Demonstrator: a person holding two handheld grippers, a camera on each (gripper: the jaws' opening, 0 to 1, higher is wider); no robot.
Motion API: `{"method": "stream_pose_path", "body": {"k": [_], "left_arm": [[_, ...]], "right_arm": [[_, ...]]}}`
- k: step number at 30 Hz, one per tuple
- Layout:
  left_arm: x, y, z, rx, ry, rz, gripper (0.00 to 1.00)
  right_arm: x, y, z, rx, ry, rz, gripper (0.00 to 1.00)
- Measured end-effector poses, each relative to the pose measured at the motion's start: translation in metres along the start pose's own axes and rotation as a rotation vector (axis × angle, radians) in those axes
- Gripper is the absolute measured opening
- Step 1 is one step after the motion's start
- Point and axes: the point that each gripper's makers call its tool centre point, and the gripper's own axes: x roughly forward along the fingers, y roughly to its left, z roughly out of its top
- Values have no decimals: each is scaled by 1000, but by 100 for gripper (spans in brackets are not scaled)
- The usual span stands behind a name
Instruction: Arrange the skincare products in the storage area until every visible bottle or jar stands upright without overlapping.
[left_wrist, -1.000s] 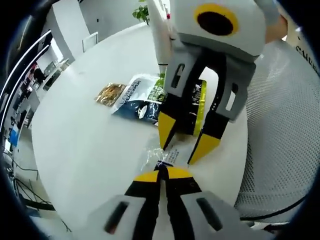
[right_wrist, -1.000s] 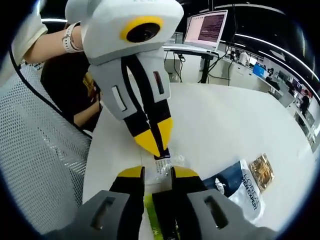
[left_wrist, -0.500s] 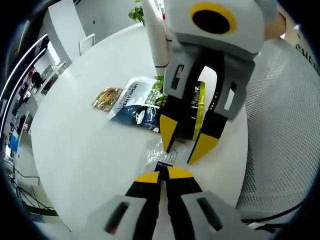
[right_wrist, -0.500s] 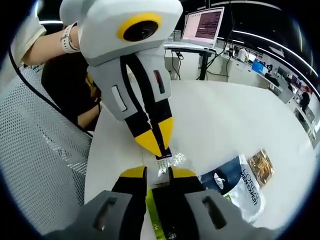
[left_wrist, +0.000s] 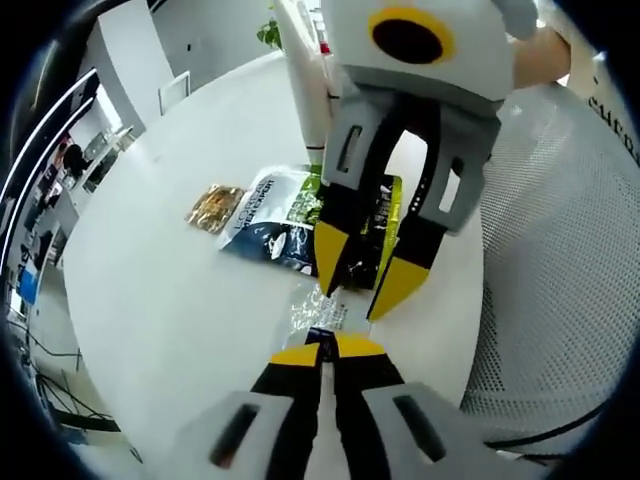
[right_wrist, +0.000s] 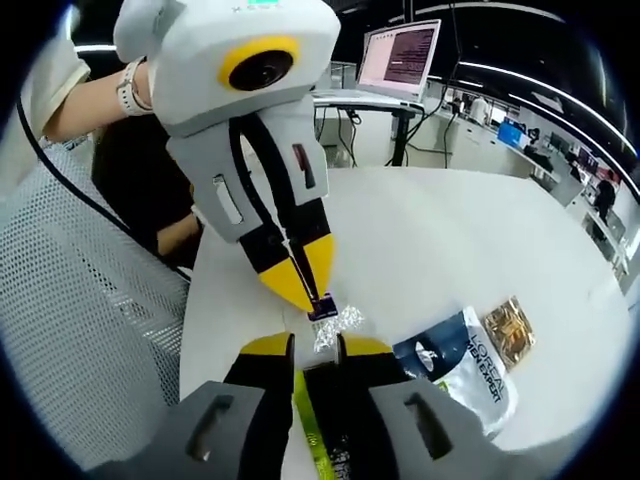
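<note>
A small clear crinkly sachet (left_wrist: 318, 312) with a dark blue end lies low over the white table (left_wrist: 150, 290). My left gripper (left_wrist: 322, 348) is shut on its dark end, and in the right gripper view the left gripper (right_wrist: 308, 288) comes down from above onto that sachet (right_wrist: 333, 322). My right gripper (right_wrist: 315, 345) is open, its jaws standing on either side of the sachet's other end. In the left gripper view the right gripper (left_wrist: 362, 280) hangs from above with its yellow tips apart.
A blue-and-white sachet (left_wrist: 270, 215), a green-and-black sachet (left_wrist: 388, 210) and a small gold sachet (left_wrist: 213, 208) lie flat behind it. A tall white tube (left_wrist: 305, 90) stands further back. A mesh chair (right_wrist: 80, 300) borders the table, and a laptop (right_wrist: 400, 55) sits beyond.
The right gripper has shifted slightly and its tips stand a little closer together over the sachet. The left gripper has kept its hold on the sachet's dark end.
</note>
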Motion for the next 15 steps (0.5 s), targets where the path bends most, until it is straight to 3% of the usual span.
{"method": "stream_pose_path", "body": {"k": [8, 15], "left_arm": [[-16, -4, 16, -37, -16, 8, 3], [-30, -10, 35, -94, -45, 36, 3]], "right_arm": [[-33, -5, 9, 12, -16, -43, 17], [-62, -2, 14, 75, -43, -69, 18]]}}
